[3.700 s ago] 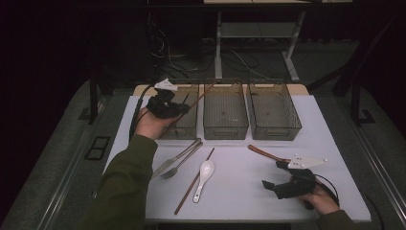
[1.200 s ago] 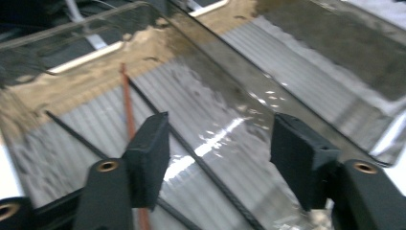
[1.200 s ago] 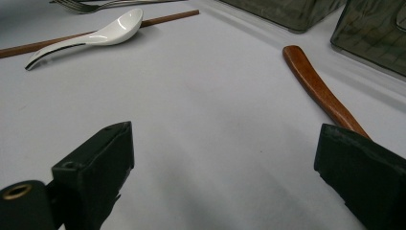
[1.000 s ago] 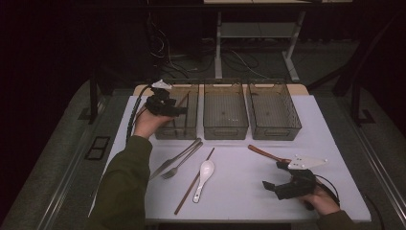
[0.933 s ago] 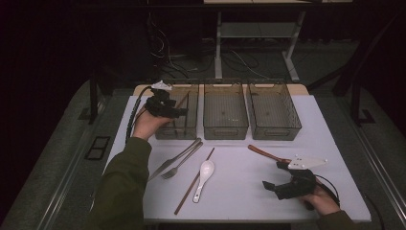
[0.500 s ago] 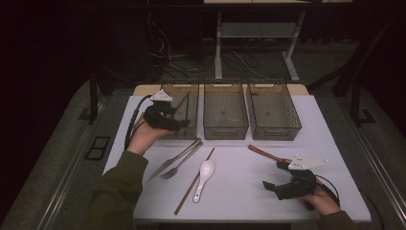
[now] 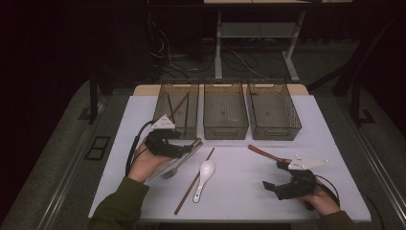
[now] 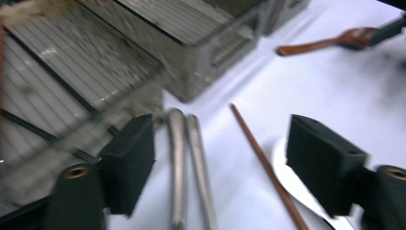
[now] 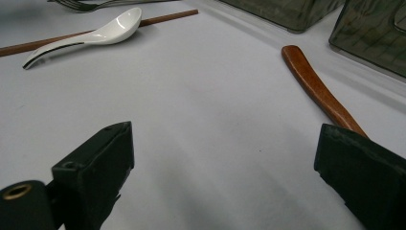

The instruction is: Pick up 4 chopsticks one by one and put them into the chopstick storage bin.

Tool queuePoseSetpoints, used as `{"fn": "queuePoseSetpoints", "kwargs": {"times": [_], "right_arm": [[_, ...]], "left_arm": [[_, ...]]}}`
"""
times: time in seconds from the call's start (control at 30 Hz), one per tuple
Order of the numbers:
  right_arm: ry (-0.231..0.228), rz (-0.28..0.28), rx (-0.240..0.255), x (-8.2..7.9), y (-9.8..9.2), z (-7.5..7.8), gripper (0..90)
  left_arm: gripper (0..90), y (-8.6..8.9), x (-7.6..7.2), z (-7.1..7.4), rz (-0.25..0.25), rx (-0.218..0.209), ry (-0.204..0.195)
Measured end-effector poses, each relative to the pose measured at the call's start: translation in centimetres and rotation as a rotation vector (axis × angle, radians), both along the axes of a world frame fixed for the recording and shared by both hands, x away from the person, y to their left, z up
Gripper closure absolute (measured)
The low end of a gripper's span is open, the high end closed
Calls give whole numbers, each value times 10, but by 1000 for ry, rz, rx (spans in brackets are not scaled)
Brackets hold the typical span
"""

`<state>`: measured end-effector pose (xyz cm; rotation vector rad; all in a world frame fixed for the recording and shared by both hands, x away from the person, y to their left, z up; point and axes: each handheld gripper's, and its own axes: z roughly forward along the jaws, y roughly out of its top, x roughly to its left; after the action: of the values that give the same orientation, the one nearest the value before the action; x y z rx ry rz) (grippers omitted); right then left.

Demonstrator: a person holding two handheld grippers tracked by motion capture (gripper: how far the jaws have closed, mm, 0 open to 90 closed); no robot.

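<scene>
Steel cutlery handles lie between the left tongs, spread and just closing (grabbing both risks dropping one); right tongs spread.

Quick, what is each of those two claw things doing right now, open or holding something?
Left gripper: open, jaws just closing a little, above two metal handles, nothing gripped.
Right gripper: open, empty, beside the wooden handle.

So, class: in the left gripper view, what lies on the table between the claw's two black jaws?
Two metal utensil handles side by side, and a brown chopstick beside them.
</scene>
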<state>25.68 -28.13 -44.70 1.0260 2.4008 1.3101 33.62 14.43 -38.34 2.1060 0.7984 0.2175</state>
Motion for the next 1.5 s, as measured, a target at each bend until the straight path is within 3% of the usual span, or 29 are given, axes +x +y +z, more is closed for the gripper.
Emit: {"fn": "queuePoseSetpoints", "kwargs": {"times": [0.1,0.33,0.6,0.93,1.37,1.5], "right_arm": [[0,0,-1,0,0,0,61],[0,-1,-1,0,0,0,62],[-1,-2,3,0,0,0,61],[-1,-2,1,0,0,0,61],[2,-5,-2,0,1,-1,62],[2,-4,-2,0,0,-1,61]], "left_arm": [[429,1,-13,-5,-3,1,-11],[683,0,-37,-17,-28,12,11],[887,-1,-57,-27,-42,20,52],[888,-10,-82,-45,-100,71,130],[888,-21,-82,-55,-140,91,178],[888,-21,-80,-55,-153,108,170]]}}
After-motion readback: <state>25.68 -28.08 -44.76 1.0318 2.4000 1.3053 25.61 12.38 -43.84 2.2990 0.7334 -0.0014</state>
